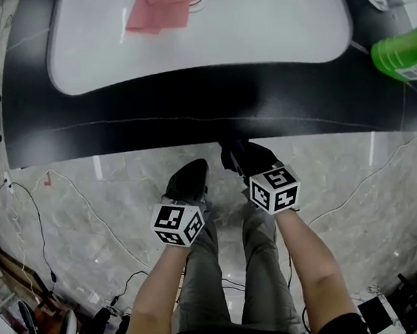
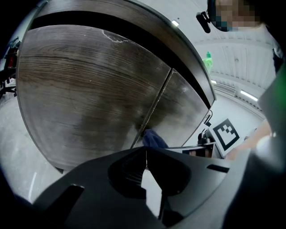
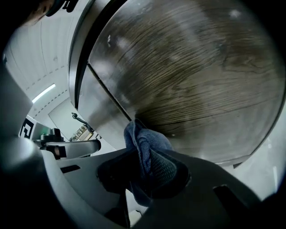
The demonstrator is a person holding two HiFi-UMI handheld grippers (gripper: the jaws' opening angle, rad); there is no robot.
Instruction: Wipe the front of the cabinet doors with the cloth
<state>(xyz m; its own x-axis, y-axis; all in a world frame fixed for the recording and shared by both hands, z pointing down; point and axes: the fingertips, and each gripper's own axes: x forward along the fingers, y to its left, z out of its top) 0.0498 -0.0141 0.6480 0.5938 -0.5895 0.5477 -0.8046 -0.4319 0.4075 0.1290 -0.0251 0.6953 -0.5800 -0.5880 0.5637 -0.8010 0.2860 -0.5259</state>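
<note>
The head view was evenly lit from above and fairly sharp. The white surface [image 1: 253,24] was very bright, almost without detail, and the black counter [image 1: 187,105] had a soft sheen. Straight edges bent strongly near the borders. In both gripper views the corners were black. The doors [image 2: 89,89] bulged like a bowl and carried pale reflections. A ceiling light [image 3: 44,93] glared behind, and the nearest parts below were dim and blurred.

The blue cloth [image 3: 145,147], bunched up and pinched in the right tongs [image 3: 142,179], touches the dark wood-grain doors [image 3: 192,76], both closed, at their seam.
</note>
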